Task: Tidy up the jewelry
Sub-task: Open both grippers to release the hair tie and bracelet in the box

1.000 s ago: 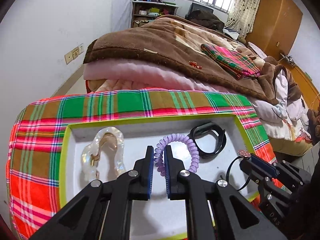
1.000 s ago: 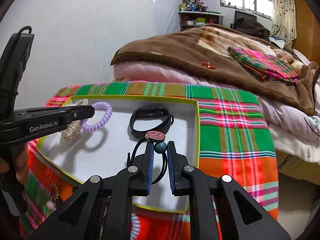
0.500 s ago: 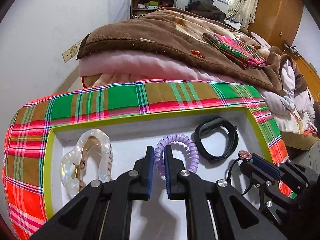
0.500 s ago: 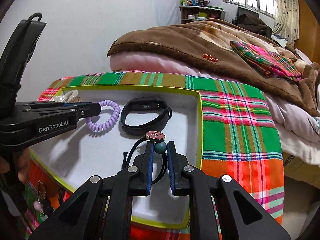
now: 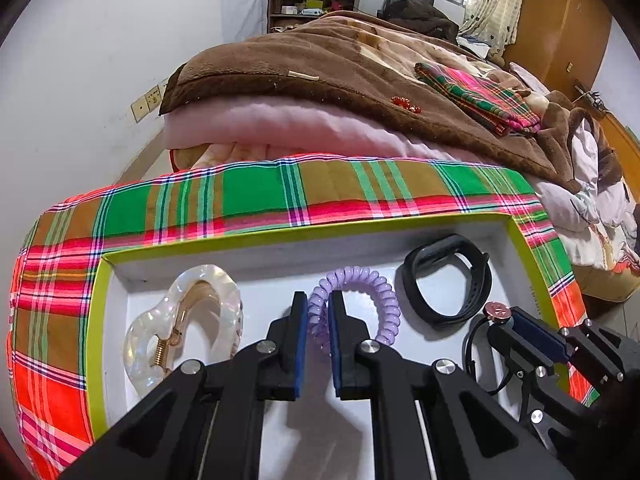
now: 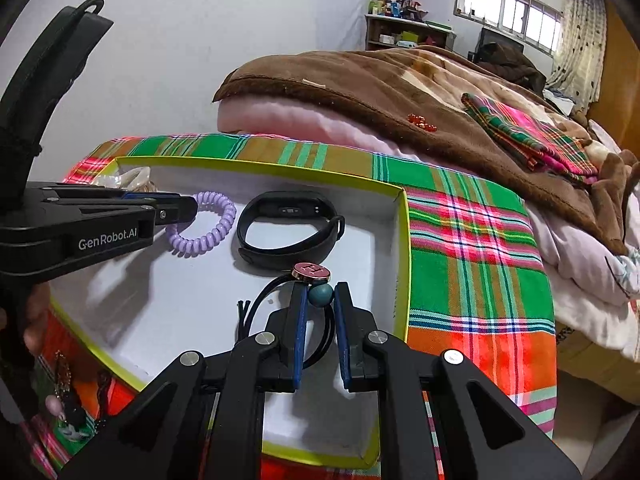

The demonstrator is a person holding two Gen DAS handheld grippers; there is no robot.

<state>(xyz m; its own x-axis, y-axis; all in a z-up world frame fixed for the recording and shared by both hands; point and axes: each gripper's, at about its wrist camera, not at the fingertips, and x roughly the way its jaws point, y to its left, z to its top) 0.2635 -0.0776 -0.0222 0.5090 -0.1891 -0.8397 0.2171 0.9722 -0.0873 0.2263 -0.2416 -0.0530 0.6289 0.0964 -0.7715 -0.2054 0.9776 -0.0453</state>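
A white tray with a yellow-green rim (image 5: 304, 232) lies on a plaid cloth. My left gripper (image 5: 319, 300) is shut on a purple spiral hair tie (image 5: 384, 292), low over the tray floor. From the right wrist, that gripper (image 6: 188, 206) reaches in from the left, still pinching the purple tie (image 6: 208, 236). My right gripper (image 6: 320, 290) is shut on the teal bead (image 6: 321, 294) of a black elastic hair tie (image 6: 264, 296) with a round pink charm (image 6: 311, 271). In the tray lie a pearly hair claw (image 5: 192, 320) and a black wristband (image 5: 446, 280).
The plaid cloth (image 5: 256, 192) covers the stand under the tray. Behind it is a bed with a brown blanket (image 5: 340, 60), a pink quilt and a folded plaid cloth (image 5: 476, 96). Dangling jewelry (image 6: 60, 380) lies outside the tray at its near left corner. A hand (image 6: 34, 320) holds the left gripper.
My left gripper has sunk toward the tray floor with the purple hair tie still in it. The right gripper has stayed almost in place, rolling slightly, still holding the bead.
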